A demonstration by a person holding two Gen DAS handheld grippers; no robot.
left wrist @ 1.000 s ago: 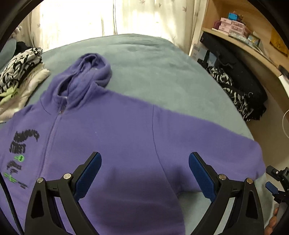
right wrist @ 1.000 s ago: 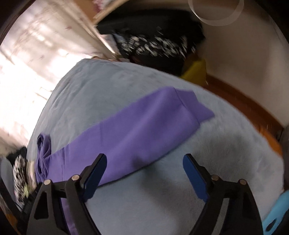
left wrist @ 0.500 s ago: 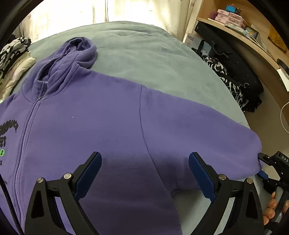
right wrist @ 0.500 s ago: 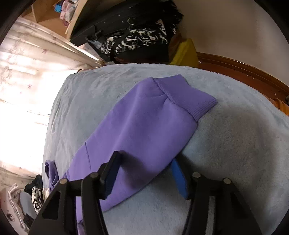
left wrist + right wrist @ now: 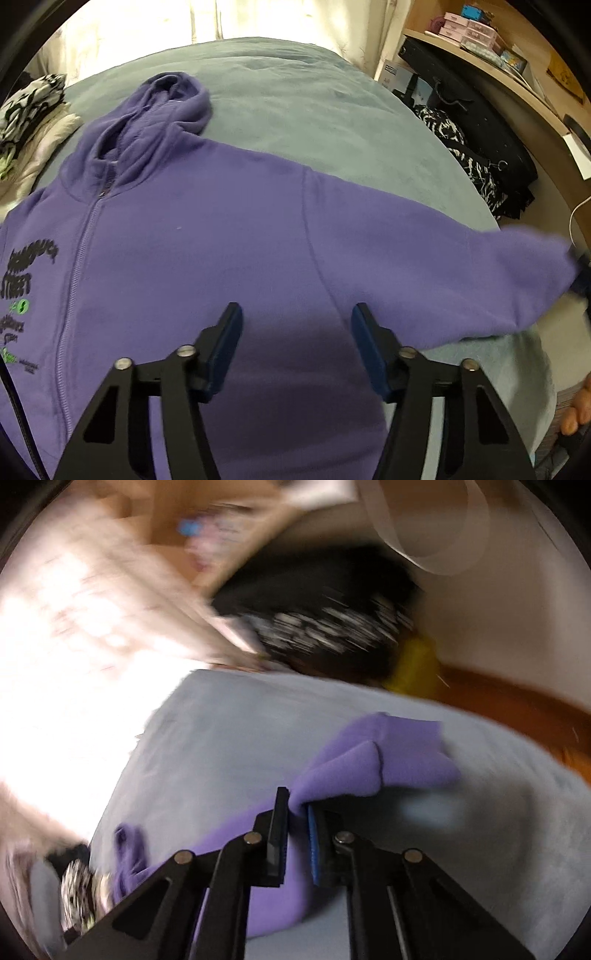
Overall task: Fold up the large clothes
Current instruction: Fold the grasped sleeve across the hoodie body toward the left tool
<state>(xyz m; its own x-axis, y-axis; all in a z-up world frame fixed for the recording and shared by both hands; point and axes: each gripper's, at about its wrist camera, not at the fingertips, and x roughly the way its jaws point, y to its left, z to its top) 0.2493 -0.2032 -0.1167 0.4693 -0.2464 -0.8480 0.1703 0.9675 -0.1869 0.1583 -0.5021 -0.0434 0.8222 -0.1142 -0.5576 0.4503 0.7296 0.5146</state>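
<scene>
Window glare behind curtains [image 5: 140,26]; right view motion-blurred; fisheye warping.

The left wrist camera sits just behind the left claw [image 5: 297,345] and looks steeply down past its two fingers onto the body of the purple hoodie [image 5: 207,258], close above the cloth. Beyond the claw lie the hood, the grey-blue bed cover [image 5: 314,107] and the curtained window; off to its right runs a wooden shelf [image 5: 491,70]. The right wrist camera rides behind the right claw [image 5: 297,827] and faces less steeply down, across the bed toward the wall; the picture is smeared. Both views share the hoodie's sleeve, the bed cover and the dark pile of clothes [image 5: 325,624] beside the bed.
</scene>
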